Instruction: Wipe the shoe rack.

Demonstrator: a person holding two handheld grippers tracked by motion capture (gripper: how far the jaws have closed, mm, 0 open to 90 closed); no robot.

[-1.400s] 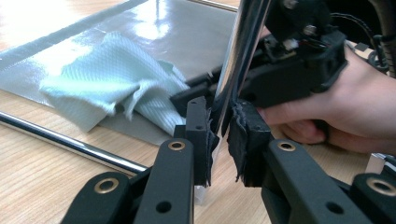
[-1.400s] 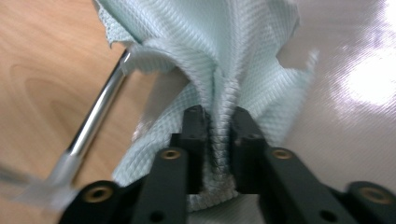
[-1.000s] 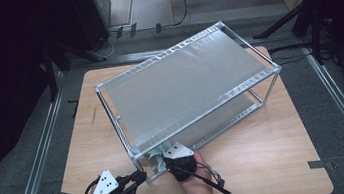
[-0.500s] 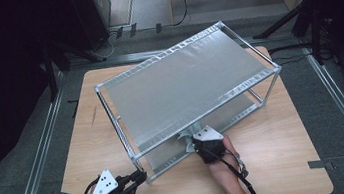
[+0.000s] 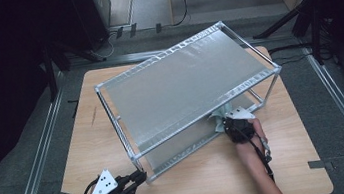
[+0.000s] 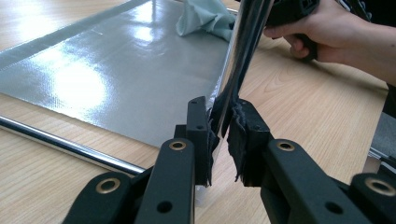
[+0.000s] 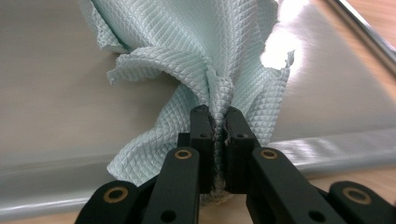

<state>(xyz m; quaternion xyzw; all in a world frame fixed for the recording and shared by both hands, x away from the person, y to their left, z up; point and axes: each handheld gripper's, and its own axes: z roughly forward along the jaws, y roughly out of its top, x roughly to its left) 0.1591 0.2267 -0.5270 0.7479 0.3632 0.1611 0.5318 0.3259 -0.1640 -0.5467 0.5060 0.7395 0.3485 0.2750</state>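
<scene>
The left gripper (image 5: 138, 178) is clenched on the chrome corner post (image 6: 240, 56) of a two-tier metal rack (image 5: 188, 82), at the rack's near left corner; in the left gripper view the worn black pads (image 6: 243, 135) press on the post from both sides, low down where it meets the wooden table (image 5: 196, 179). The right gripper (image 7: 215, 122) is clamped tight on a bunched, pale green waffle-textured cloth (image 7: 219, 51), the fabric pinched between nearly closed jaws and fanning out above them. In the high view this gripper (image 5: 224, 121) reaches under the rack's top shelf from the near long side, toward its right end. The cloth lies on the silver-lined bottom shelf (image 7: 56, 93), just inside its near edge rail. No brand, label or writing can be read on rack, cloth or grippers
</scene>
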